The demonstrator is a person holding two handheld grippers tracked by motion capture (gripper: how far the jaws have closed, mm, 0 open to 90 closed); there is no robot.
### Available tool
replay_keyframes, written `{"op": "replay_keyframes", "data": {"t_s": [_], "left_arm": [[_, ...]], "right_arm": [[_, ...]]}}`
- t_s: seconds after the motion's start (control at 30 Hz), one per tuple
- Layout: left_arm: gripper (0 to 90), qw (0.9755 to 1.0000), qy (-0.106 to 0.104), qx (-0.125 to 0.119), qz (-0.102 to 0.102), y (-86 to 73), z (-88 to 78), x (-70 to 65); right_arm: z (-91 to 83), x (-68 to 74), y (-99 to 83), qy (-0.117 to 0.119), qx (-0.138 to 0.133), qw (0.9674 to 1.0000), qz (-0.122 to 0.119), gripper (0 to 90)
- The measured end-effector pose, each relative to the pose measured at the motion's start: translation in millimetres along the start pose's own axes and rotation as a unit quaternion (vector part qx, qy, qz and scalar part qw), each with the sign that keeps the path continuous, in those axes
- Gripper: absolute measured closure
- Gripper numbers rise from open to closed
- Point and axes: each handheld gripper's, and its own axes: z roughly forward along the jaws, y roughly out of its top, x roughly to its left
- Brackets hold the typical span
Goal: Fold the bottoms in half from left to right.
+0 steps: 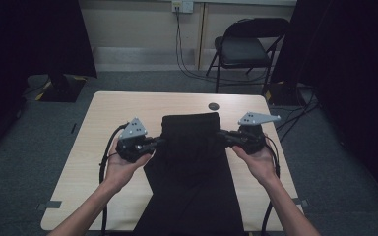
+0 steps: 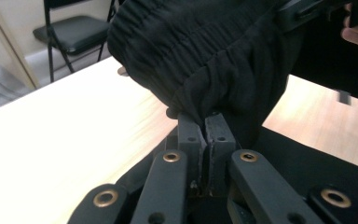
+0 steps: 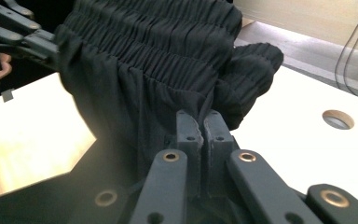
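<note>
Two grippers are pinching one black garment [image 1: 192, 162] at its gathered waistband, one at each side. In the high view the left gripper [image 1: 153, 142] is gripping the band's left edge and the right gripper [image 1: 225, 136] its right edge, so the waistband is stretching between them above the table [image 1: 103, 113], while the rest of the cloth is lying on the tabletop and running down over the near edge. In the left gripper view the jaws are pressing together on a fold of the elastic band, with ruched fabric [image 2: 205, 51] bunching just above them and the other gripper [image 2: 303, 11] showing at the far corner. In the right gripper view the jaws are likewise squeezing a pinch of the band, the cloth [image 3: 149, 60] hanging lifted off the wood. A round hole [image 3: 338, 119] is sitting in the table beyond the garment. A folding chair [image 1: 246, 46] is standing well behind the table.
</note>
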Motion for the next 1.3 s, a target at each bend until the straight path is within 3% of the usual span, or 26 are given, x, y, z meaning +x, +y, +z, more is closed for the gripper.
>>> {"op": "replay_keyframes", "data": {"t_s": [0.07,0.17,0.2,0.3,0.4,0.47,0.53,0.57,0.63,0.67,0.7,0.73,0.77,0.83,0.9,1.0,1.17,1.23,1.3], "left_arm": [[87.4,1.0,-0.005,0.003,0.006,0.6,-5.4,-7.8],[87.4,0.9999,-0.011,0.01,-0.005,-8.9,-10.9,-15.1],[87.4,0.9998,-0.014,0.014,-0.008,-15.8,-11.0,-18.0],[87.4,0.9989,-0.021,0.034,-0.027,-41.1,-4.9,-28.8],[87.3,0.9984,-0.028,0.044,-0.023,-63.0,-0.4,-36.4],[87.3,0.9966,-0.038,0.052,-0.05,-75.6,1.6,-34.1],[87.3,0.9955,-0.045,0.063,-0.054,-81.5,3.4,-34.3],[87.3,0.9949,-0.046,0.073,-0.052,-87.6,6.3,-35.7],[87.3,0.9931,-0.039,0.095,-0.056,-99.3,12.8,-39.2],[87.3,0.9919,-0.044,0.105,-0.057,-103.7,15.6,-39.7],[87.2,0.9904,-0.045,0.117,-0.058,-109.3,19.1,-41.1],[87.1,0.9904,-0.045,0.117,-0.058,-109.3,19.1,-41.1],[87.1,0.9884,-0.05,0.128,-0.065,-113.2,22.1,-41.8],[87.1,0.9869,-0.049,0.14,-0.064,-116.4,26.0,-42.0],[87.1,0.9855,-0.043,0.149,-0.067,-119.6,30.8,-41.8],[87.0,0.9825,-0.039,0.17,-0.066,-124.4,37.3,-40.2],[87.0,0.9815,-0.028,0.181,-0.058,-127.3,43.2,-39.1],[86.9,0.9828,-0.013,0.179,-0.043,-127.8,49.0,-38.2],[86.9,0.9832,-0.008,0.176,-0.048,-127.8,50.8,-35.8]], "right_arm": [[-11.7,8.7,-1.3,0.007,-0.006,0.9999,0.004,87.3],[-22.3,19.0,-10.6,0.011,-0.004,0.9999,0.007,87.3],[-23.0,21.7,-17.8,0.023,-0.005,0.9996,0.017,87.3],[-16.1,32.2,-43.3,0.025,0.024,0.9992,0.019,87.3],[-8.5,38.2,-68.9,0.036,0.045,0.9978,0.034,87.2],[-6.6,39.2,-84.7,0.05,0.046,0.9962,0.054,87.2],[-5.6,39.9,-91.4,0.053,0.051,0.9957,0.056,87.2],[-2.7,42.6,-99.0,0.052,0.074,0.9949,0.045,87.2],[0.5,44.7,-104.4,0.051,0.079,0.9945,0.045,87.2],[3.4,46.8,-108.9,0.049,0.087,0.9941,0.043,87.1],[5.9,49.5,-113.3,0.041,0.098,0.994,0.03,87.0],[5.9,49.5,-113.3,0.041,0.098,0.994,0.03,87.0],[9.2,50.5,-118.5,0.043,0.111,0.9926,0.024,87.0],[19.4,47.5,-130.0,0.042,0.139,0.9888,0.033,87.0],[22.3,47.2,-132.4,0.041,0.144,0.9883,0.031,87.0],[34.2,44.8,-139.0,0.036,0.167,0.9848,0.032,86.9],[43.6,45.4,-143.4,0.033,0.175,0.9837,0.028,86.0],[50.6,47.1,-144.8,0.027,0.181,0.9829,0.022,86.1],[51.8,46.1,-145.0,0.026,0.18,0.983,0.025,86.1]]}}
